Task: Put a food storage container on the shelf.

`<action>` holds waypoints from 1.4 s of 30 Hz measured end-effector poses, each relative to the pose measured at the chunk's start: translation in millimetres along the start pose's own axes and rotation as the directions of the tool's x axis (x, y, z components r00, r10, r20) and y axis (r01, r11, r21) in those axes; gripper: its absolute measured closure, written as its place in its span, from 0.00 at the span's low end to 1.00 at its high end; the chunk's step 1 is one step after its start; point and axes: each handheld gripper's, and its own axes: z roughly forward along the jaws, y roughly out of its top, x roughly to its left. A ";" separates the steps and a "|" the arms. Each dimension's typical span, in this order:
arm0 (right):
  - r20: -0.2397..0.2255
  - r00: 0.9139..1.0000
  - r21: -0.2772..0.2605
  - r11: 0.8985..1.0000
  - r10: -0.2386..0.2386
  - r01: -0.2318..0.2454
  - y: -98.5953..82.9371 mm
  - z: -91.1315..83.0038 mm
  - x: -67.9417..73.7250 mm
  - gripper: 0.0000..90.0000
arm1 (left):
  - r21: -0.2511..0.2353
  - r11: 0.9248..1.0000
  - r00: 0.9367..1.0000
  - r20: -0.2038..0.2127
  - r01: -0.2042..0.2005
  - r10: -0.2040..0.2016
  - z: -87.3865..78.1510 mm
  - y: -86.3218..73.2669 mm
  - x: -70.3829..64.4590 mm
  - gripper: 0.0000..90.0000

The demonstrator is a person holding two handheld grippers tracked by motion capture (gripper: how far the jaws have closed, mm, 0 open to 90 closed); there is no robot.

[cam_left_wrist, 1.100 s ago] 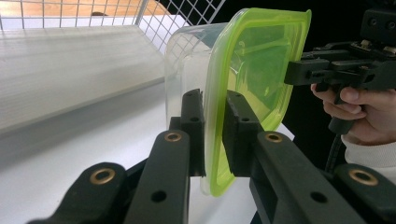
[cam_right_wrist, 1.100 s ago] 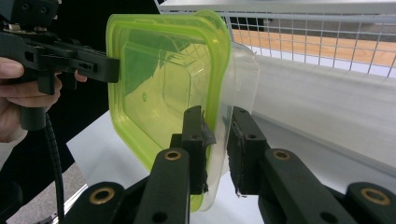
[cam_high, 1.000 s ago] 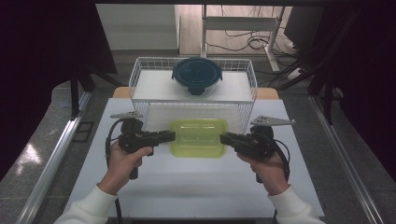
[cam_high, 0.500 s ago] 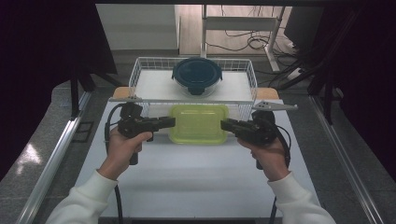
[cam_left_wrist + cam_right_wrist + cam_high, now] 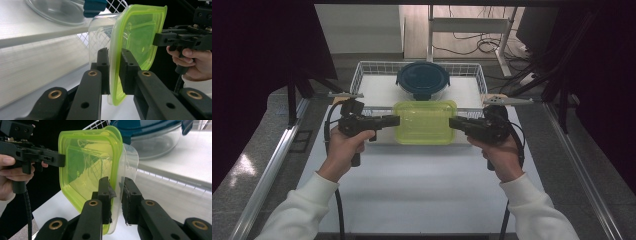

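Observation:
A clear box with a yellow-green lid point(image 5: 424, 121) hangs level over the near rim of the white wire basket point(image 5: 358, 75). My left gripper point(image 5: 397, 120) is shut on its left edge and my right gripper point(image 5: 451, 122) is shut on its right edge. In the left gripper view the jaws pinch the lid rim point(image 5: 140, 32) at the gripper point(image 5: 114, 53), with the other gripper point(image 5: 160, 40) across from it. In the right gripper view the gripper point(image 5: 116, 182) clamps the lid point(image 5: 85, 162) and the clear wall.
A round glass container with a dark blue lid point(image 5: 422, 80) sits at the back of the basket, just beyond the held box. The white table point(image 5: 422, 190) lies below. A metal rail point(image 5: 272, 165) runs along the left side.
Both grippers have carried the green-lidded box away from the person and upward, from the table in front of the basket to over the basket's near rim.

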 end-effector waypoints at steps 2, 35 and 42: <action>-0.012 1.000 -0.014 1.000 0.000 0.000 5.7 -2.0 0.0 0.87 | -0.006 1.000 1.000 0.013 0.004 -0.004 -1.5 5.6 0.2 0.89; -0.008 0.998 -0.050 0.997 0.056 -0.057 90.3 11.5 -20.7 0.87 | 0.000 1.000 1.000 -0.018 -0.004 0.004 -4.0 104.7 10.1 0.89; -0.019 0.997 -0.032 0.996 0.081 -0.081 113.8 18.7 -32.7 0.87 | -0.004 0.999 0.999 -0.017 0.037 -0.037 -0.3 122.6 17.9 0.89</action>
